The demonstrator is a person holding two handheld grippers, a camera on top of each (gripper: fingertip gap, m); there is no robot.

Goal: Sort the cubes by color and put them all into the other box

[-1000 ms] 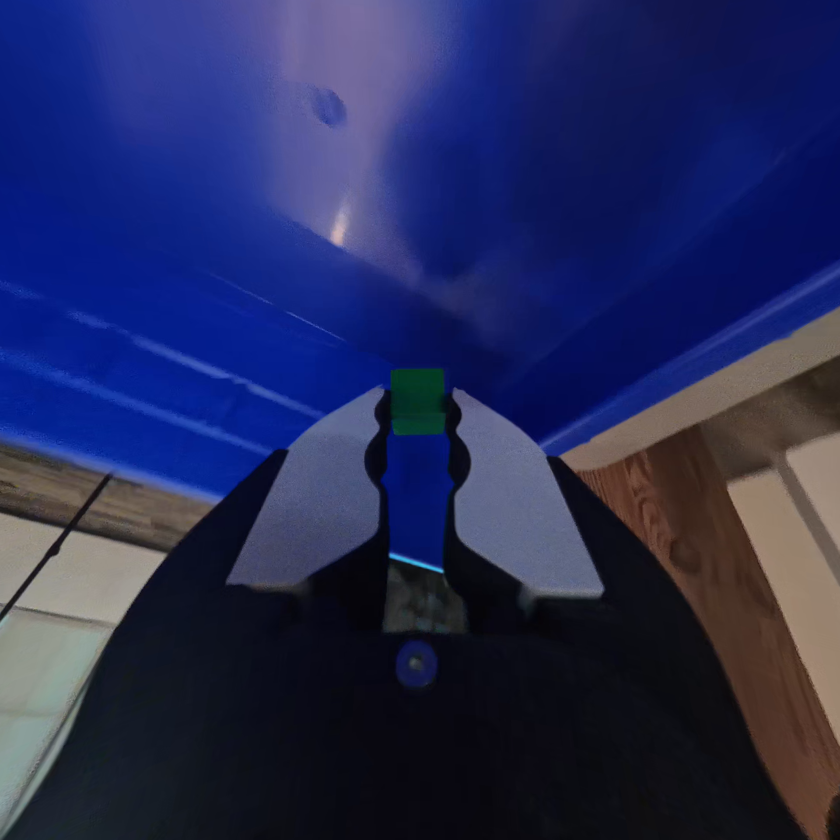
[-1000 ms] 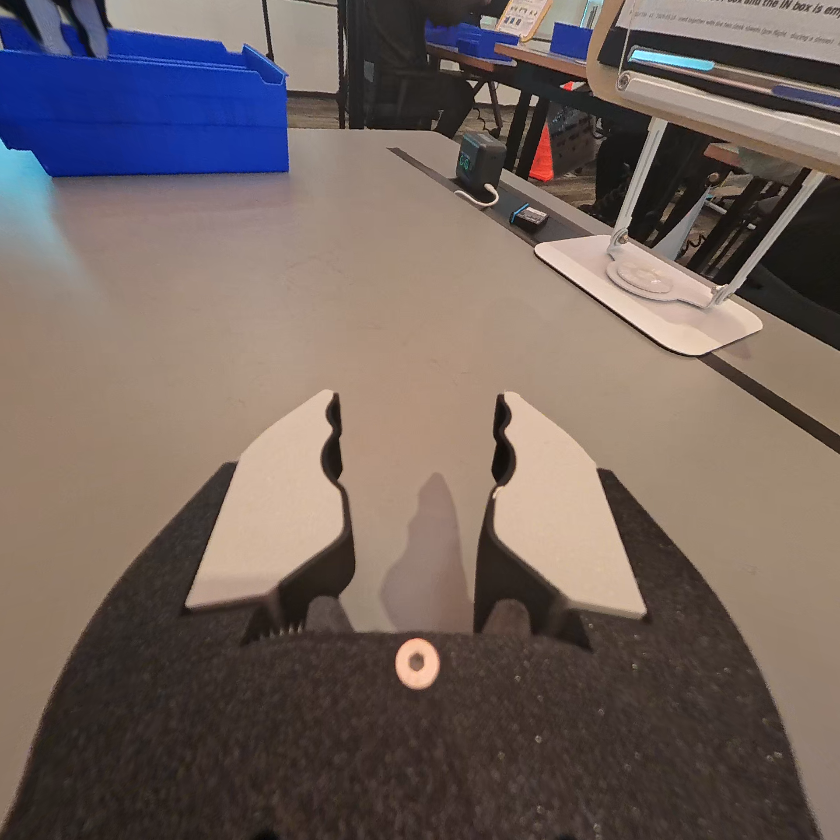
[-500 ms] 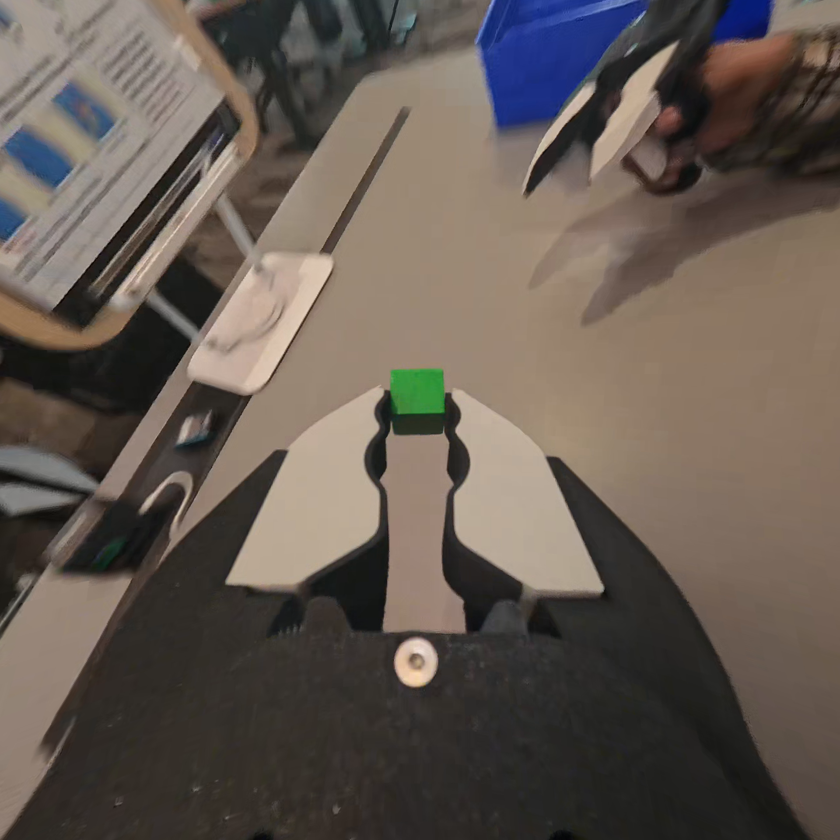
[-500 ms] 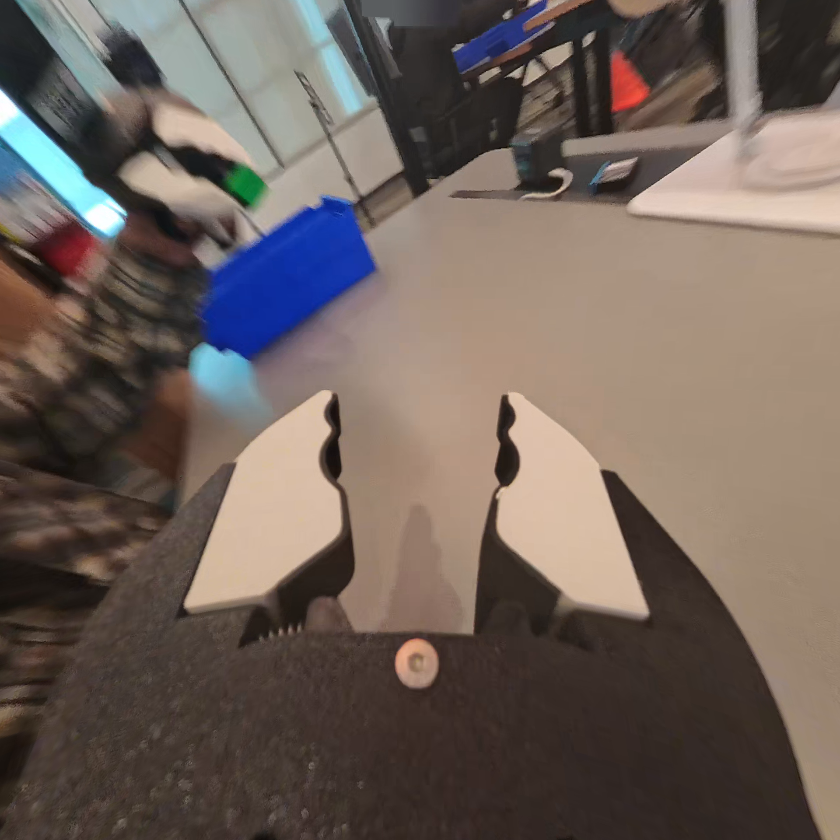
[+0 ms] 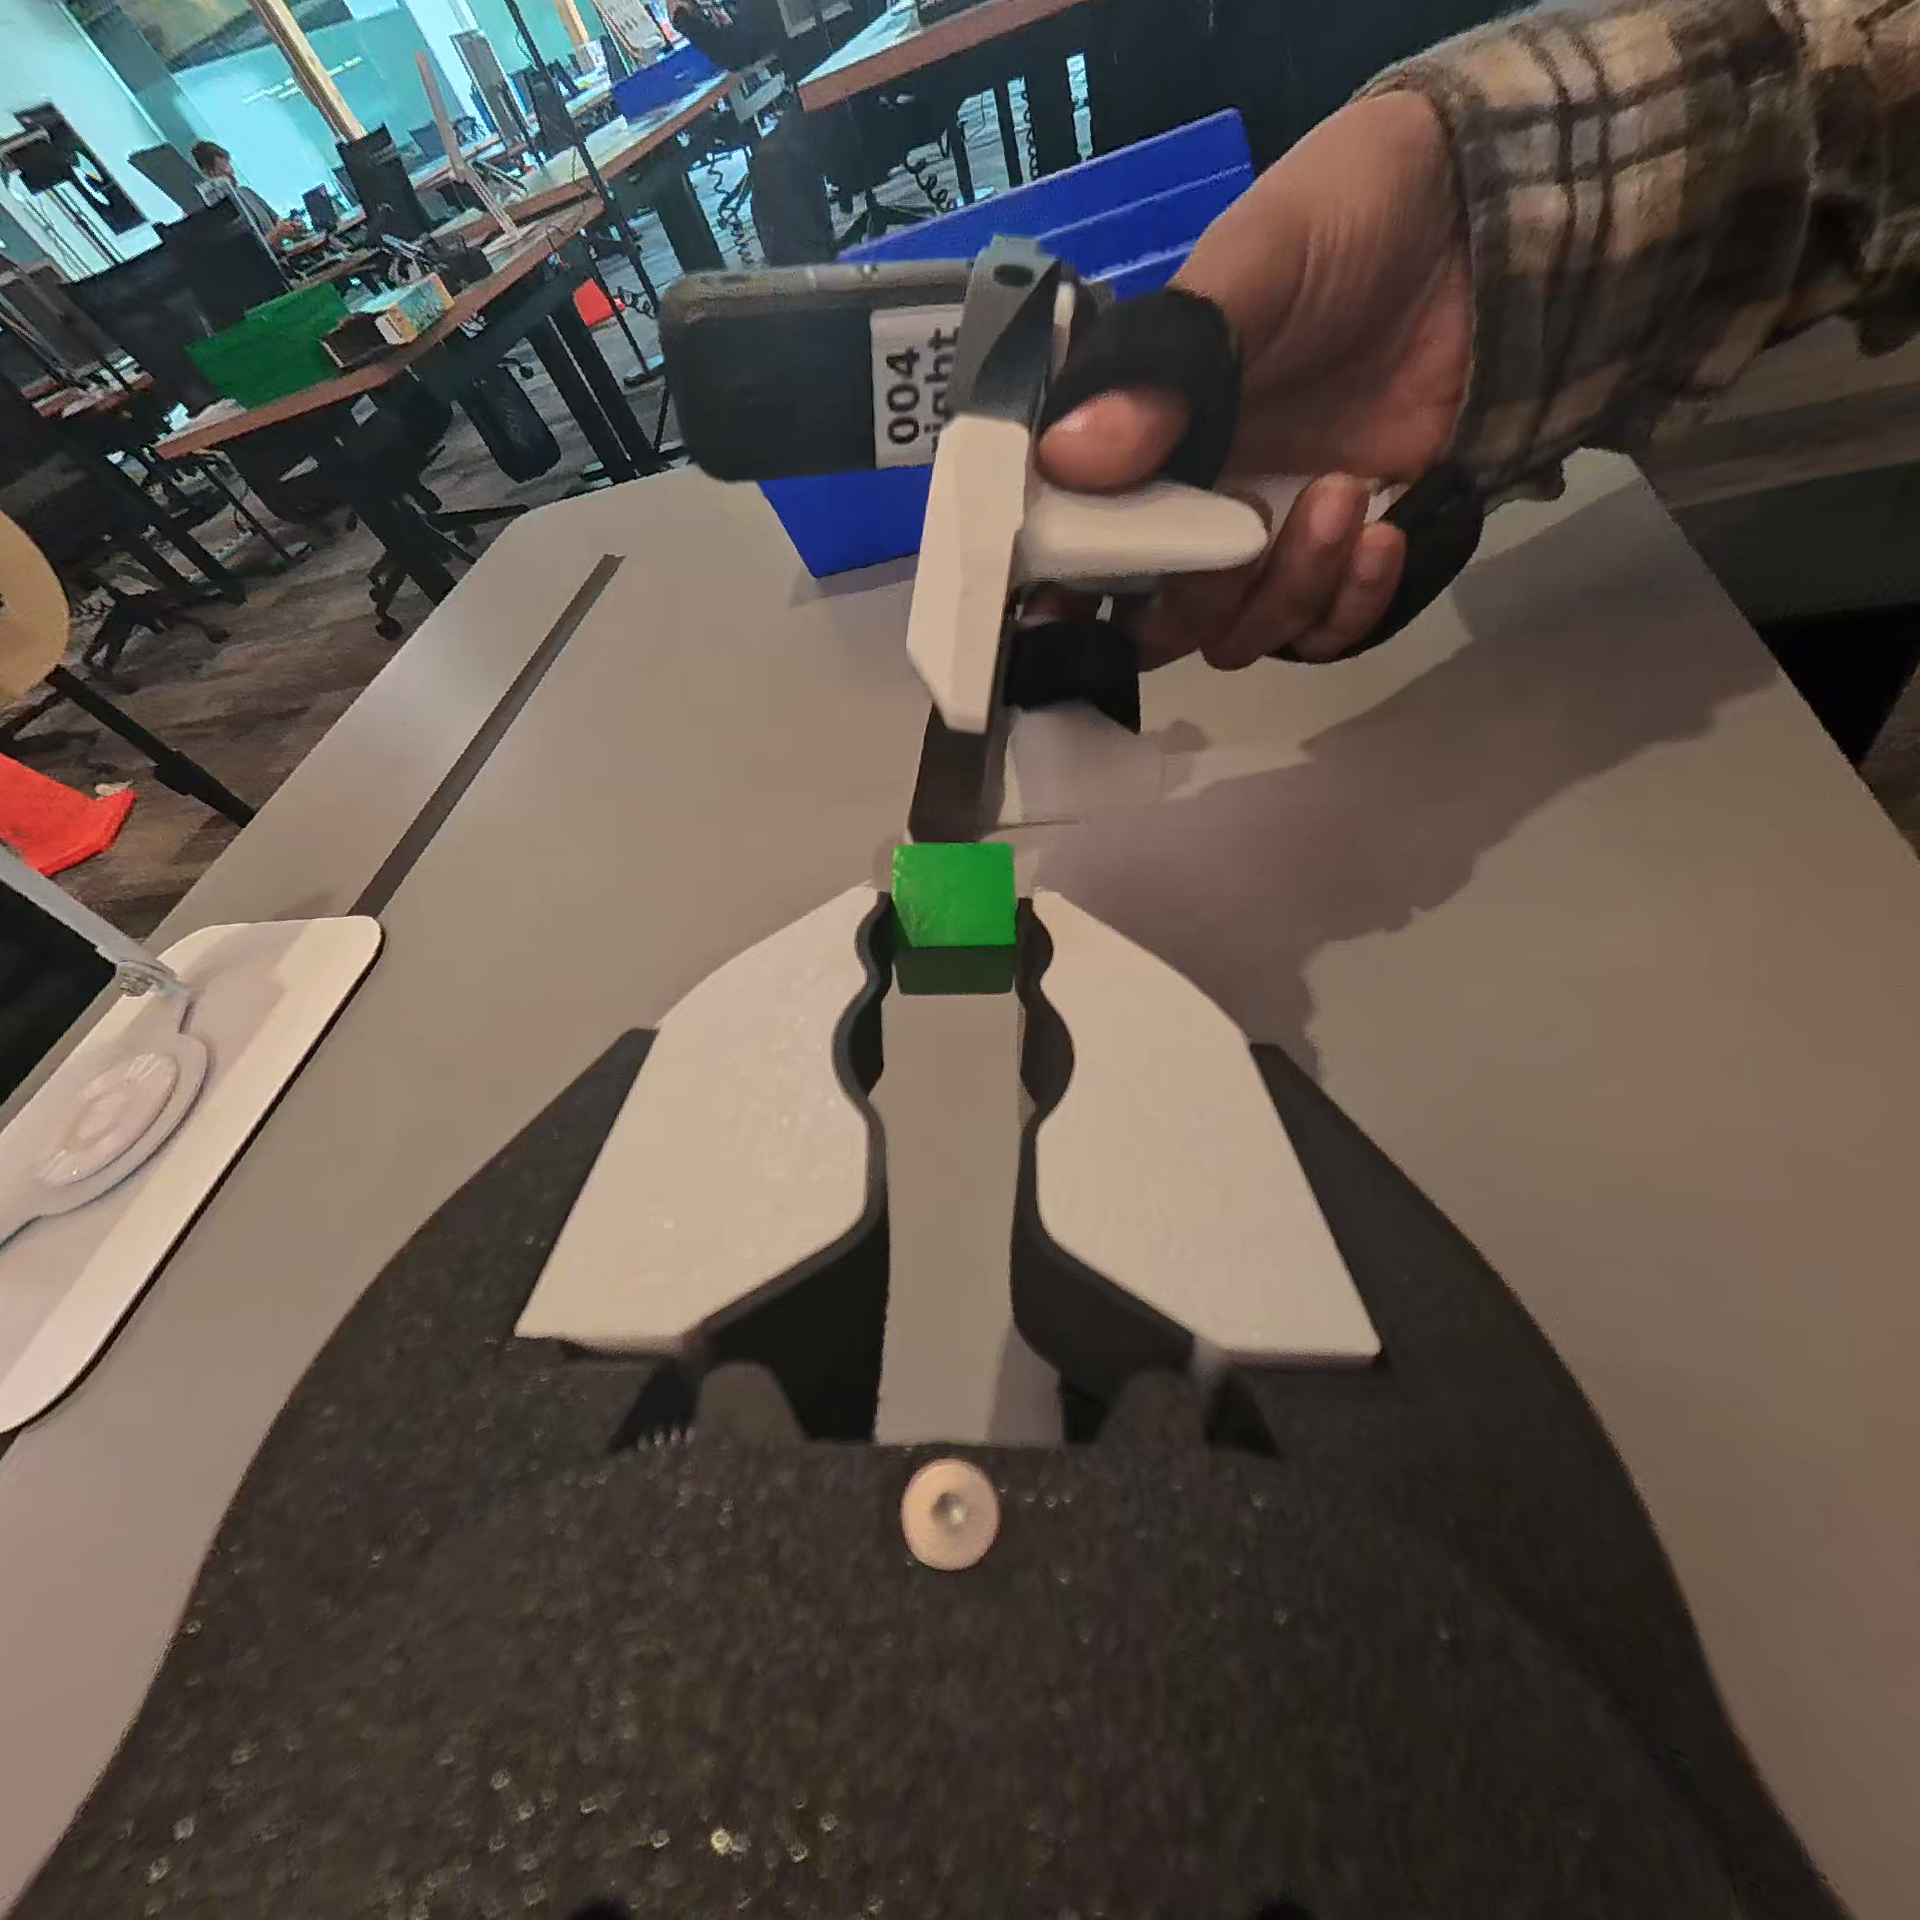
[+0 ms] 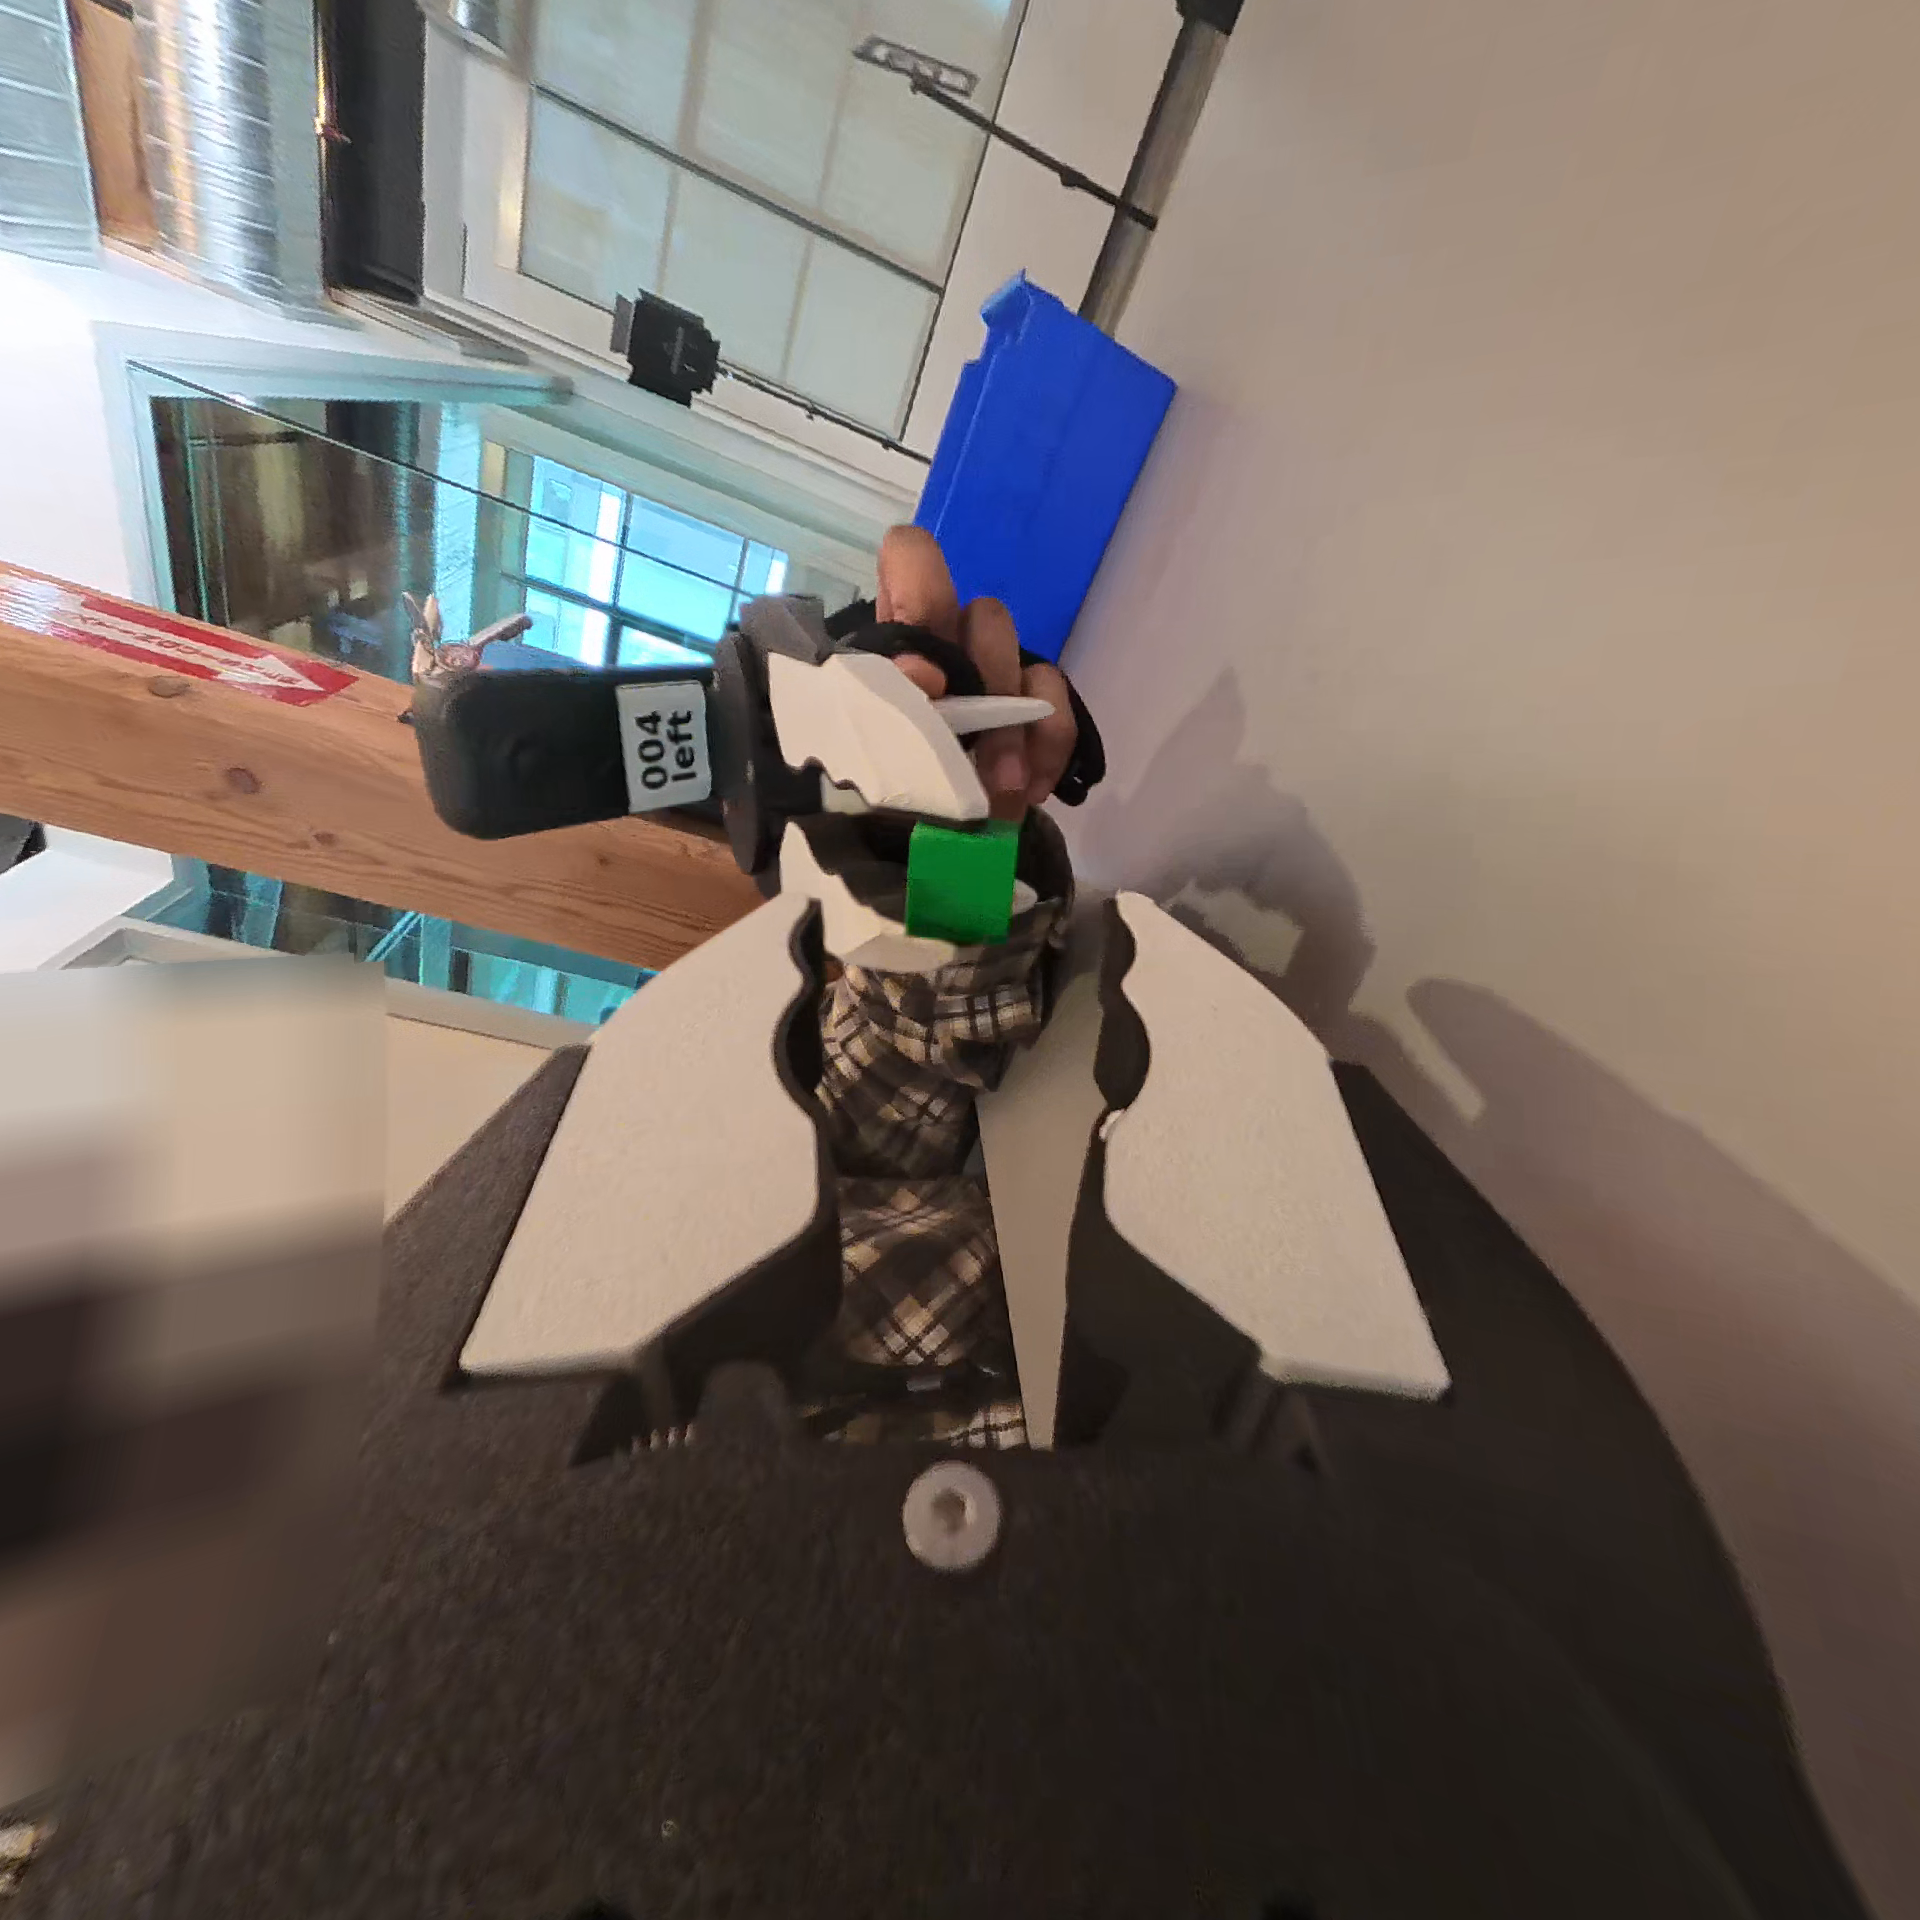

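- Left gripper [image 5: 953, 940] is clamped on a green cube [image 5: 952, 896], right at the fingertips, mid-frame in its own view, above the grey table [image 5: 1558, 1039].
- Right gripper [image 6: 961, 940] has its fingers spread wide, nothing between them, tips just beside the cube.
- Blue box [image 5: 1122, 223] sits on the table, upper middle, behind the right hand [image 5: 1320, 343].

The grey table [image 5: 1507, 1091] lies open to the right of the left gripper [image 5: 953, 914], but straight ahead the right gripper [image 5: 966, 665] hangs just beyond the clamped green cube [image 5: 953, 896] (nearly touching it), with a blue box [image 5: 1091, 239] behind and a white stand base [image 5: 156, 1101] at the left edge.
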